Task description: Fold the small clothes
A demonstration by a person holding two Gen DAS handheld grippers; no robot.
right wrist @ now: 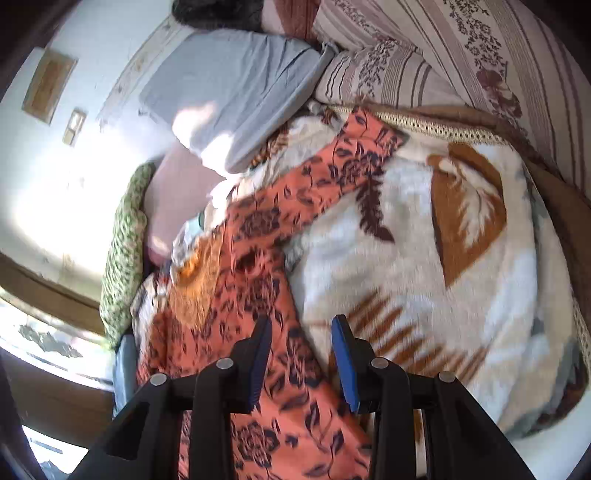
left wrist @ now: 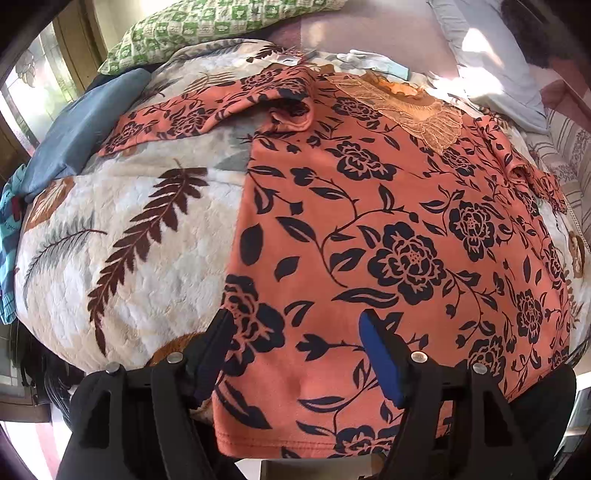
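Observation:
An orange top with a dark floral print (left wrist: 388, 229) lies spread flat on a leaf-patterned blanket (left wrist: 147, 236), lace collar (left wrist: 417, 107) at the far end, one sleeve (left wrist: 207, 110) stretched to the left. My left gripper (left wrist: 299, 332) is open, its jaws over the hem's left corner, with nothing held. In the right wrist view the same top (right wrist: 251, 258) runs up the left, its other sleeve (right wrist: 354, 147) reaching away. My right gripper (right wrist: 301, 332) is open over the top's right edge, where it meets the blanket (right wrist: 424, 258).
A folded blue-grey cloth (left wrist: 85, 129) and a green patterned pillow (left wrist: 207, 26) lie at the far left. A grey pillow (right wrist: 229, 92) and striped floral bedding (right wrist: 461, 55) lie beyond the top. A wall and window frame (right wrist: 48, 288) are at the left.

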